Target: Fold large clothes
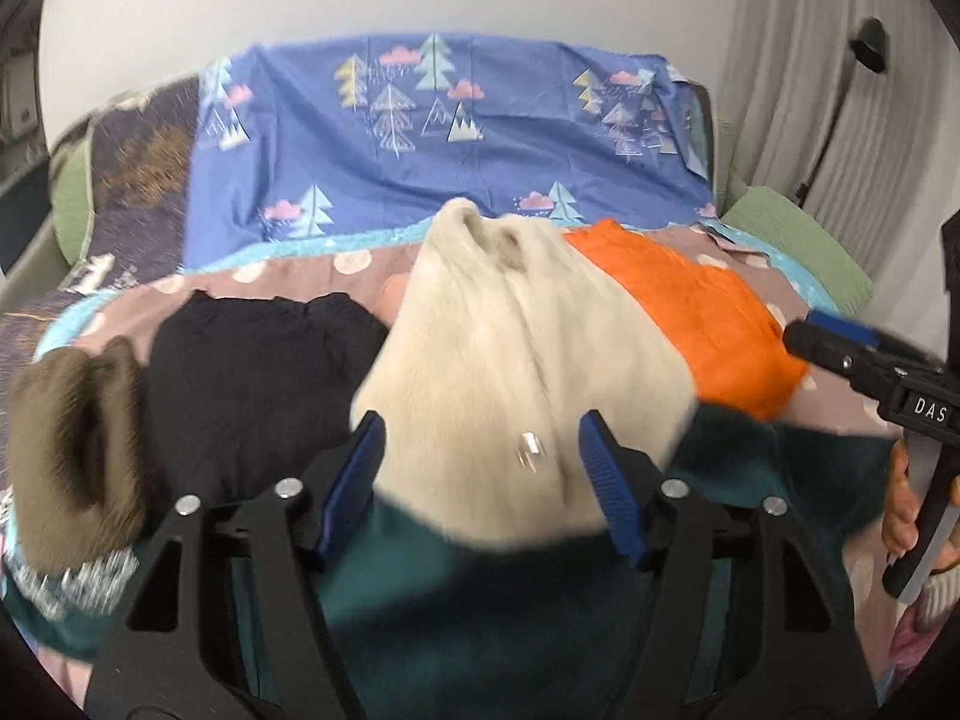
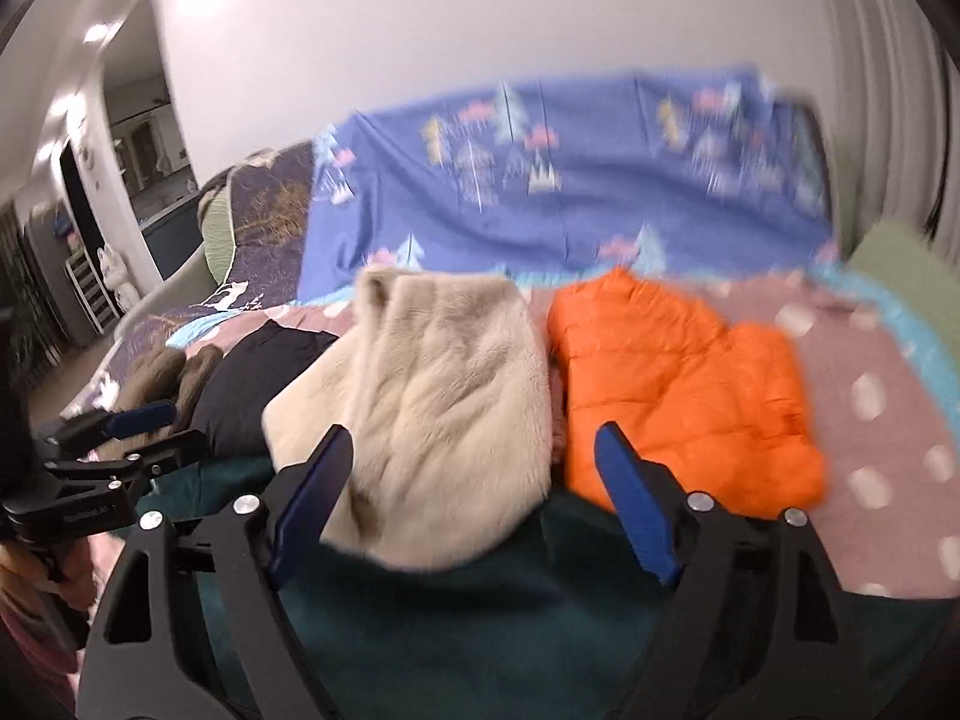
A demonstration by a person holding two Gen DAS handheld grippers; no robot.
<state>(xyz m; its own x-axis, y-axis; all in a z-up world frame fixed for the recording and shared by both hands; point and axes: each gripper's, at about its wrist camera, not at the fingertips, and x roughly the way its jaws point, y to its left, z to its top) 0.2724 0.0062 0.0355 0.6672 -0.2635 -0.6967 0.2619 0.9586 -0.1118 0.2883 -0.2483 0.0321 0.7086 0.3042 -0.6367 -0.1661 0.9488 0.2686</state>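
Two pairs of tongs hang over a sofa heaped with winter clothes. The left tongs [image 1: 483,468] stand wide, their blue pads either side of a folded cream fleece garment [image 1: 516,354] but not pressing on it; the right tongs [image 2: 474,492] are also wide, holding nothing, framing the gap between that fleece [image 2: 432,420] and an orange puffer jacket [image 2: 678,384].

A dark teal garment [image 1: 480,612] lies spread nearest the cameras, its far edge tucked under the fleece and the puffer; it looks to be the piece due for folding. A black garment [image 1: 252,372] and a brown furry piece [image 1: 78,450] sit to the left, all on a dotted pink sheet [image 2: 882,420] in front of a blue tree-print sheet [image 1: 432,138] draped over the backrest.

The risk lies in the crowding. Tongs closing here could catch the fleece together with the teal cloth and drag the finished pile open. Thick pile may slip from a shallow pinch, and uneven grips by the two hands would skew the fold. Both views are blurred, so the teal hem's exact line cannot be made out.
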